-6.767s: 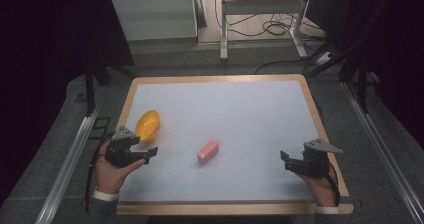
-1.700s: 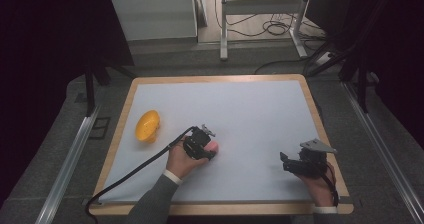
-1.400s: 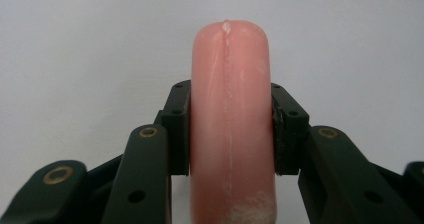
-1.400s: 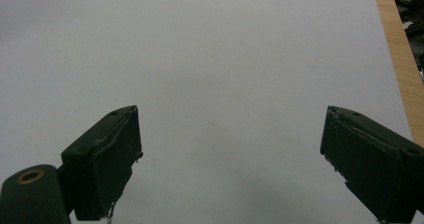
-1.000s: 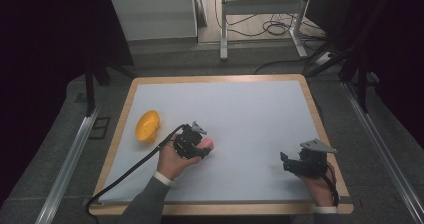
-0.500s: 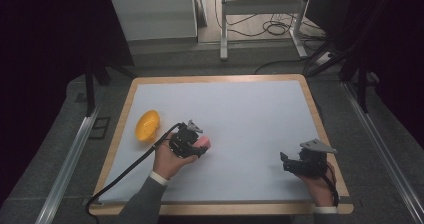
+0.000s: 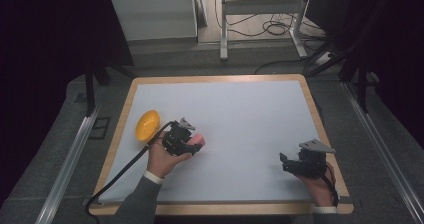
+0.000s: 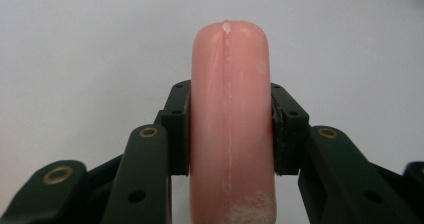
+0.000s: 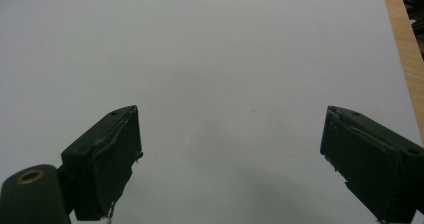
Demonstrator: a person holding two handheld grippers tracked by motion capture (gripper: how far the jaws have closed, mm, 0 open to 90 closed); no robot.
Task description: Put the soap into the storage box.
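Just beside the yellow bowl (image 7: pixel 147 125), the left gripper (image 7: pixel 192 145) is clamping the pink sausage (image 8: pixel 231 124); well away, the right gripper (image 7: pixel 286 162) is gaping wide.

The sausage (image 8: pixel 231 124) is pale pink — smooth, with a thin lighter seam down its length and a whitish, scuffed patch near its lower end. The left gripper (image 8: pixel 231 129) pressing on it from both sides is black, with small brass-coloured rivets on its arms. The right gripper (image 9: pixel 230 159) is the same matt black, topped by a grey plate in the high view. The bowl (image 7: pixel 147 125) is bright orange-yellow. The table (image 7: pixel 250 114) is plain pale grey-white — no pattern — framed by a light wooden rim. The sleeve (image 7: pixel 142 204) is grey with a white cuff.
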